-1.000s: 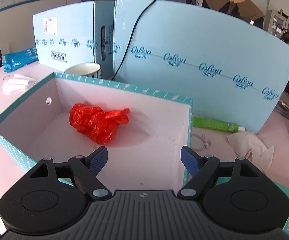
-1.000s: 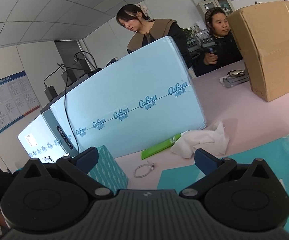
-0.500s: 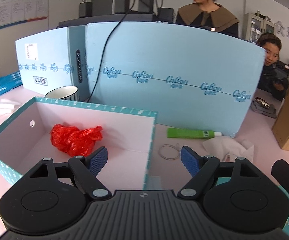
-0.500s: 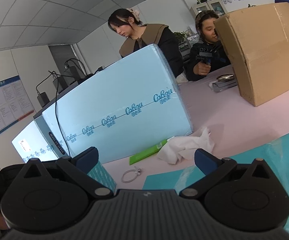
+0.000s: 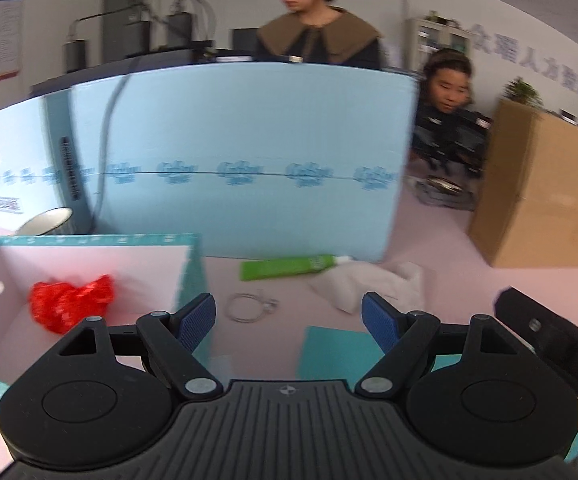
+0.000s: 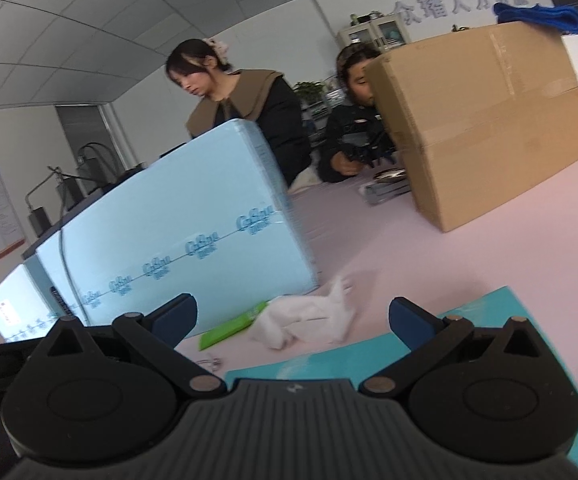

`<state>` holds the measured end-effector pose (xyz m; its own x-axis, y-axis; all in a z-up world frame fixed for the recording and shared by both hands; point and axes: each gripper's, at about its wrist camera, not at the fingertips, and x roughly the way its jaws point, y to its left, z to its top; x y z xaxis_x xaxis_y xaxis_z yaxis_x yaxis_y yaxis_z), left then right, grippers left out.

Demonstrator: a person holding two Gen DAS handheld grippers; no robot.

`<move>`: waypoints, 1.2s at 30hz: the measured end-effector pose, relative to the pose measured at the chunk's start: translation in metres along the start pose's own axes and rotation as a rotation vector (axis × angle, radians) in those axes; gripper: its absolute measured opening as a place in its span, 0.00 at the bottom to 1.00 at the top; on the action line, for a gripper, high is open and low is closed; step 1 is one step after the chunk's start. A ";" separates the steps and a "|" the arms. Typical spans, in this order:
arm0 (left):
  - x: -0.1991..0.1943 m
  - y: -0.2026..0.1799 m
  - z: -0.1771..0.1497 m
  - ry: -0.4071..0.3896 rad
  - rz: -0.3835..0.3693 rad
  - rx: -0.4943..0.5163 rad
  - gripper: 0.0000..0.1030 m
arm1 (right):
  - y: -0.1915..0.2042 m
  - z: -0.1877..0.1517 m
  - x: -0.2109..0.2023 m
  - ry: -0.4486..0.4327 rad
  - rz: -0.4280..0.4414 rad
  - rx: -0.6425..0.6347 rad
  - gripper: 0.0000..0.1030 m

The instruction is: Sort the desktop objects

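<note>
Tissue (image 5: 373, 286) beside green tube (image 5: 289, 268) — both hand-held grippers empty.

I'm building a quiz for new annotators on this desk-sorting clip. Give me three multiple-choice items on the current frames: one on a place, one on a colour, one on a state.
1. Where does the red plastic bag lie?
A. inside the open teal box
B. on the brown carton
C. under the tissue

2. What colour is the tube by the light-blue foam board?
A. yellow
B. green
C. black

3. How does the left gripper stand?
A. shut on the metal ring
B. shut on the tissue
C. open, holding nothing

Answers:
1 A, the bag rests on the box's white floor.
2 B, it is bright green with a white cap end beside the crumpled tissue.
3 C, its blue fingers stand wide apart, with the metal ring lying on the table beyond them.
</note>
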<state>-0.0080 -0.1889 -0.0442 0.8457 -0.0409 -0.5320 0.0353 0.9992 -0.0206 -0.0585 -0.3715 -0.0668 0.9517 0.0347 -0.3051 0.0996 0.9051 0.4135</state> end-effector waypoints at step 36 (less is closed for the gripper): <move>0.048 -0.068 -0.047 0.180 -0.039 0.292 0.88 | -0.086 -0.007 0.032 0.247 -0.303 -0.110 1.00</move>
<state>0.0056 -0.2588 -0.1084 0.7343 -0.0526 -0.6768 0.2392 0.9531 0.1855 -0.0386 -0.4456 -0.1185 0.7843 -0.1517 -0.6016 0.3203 0.9294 0.1833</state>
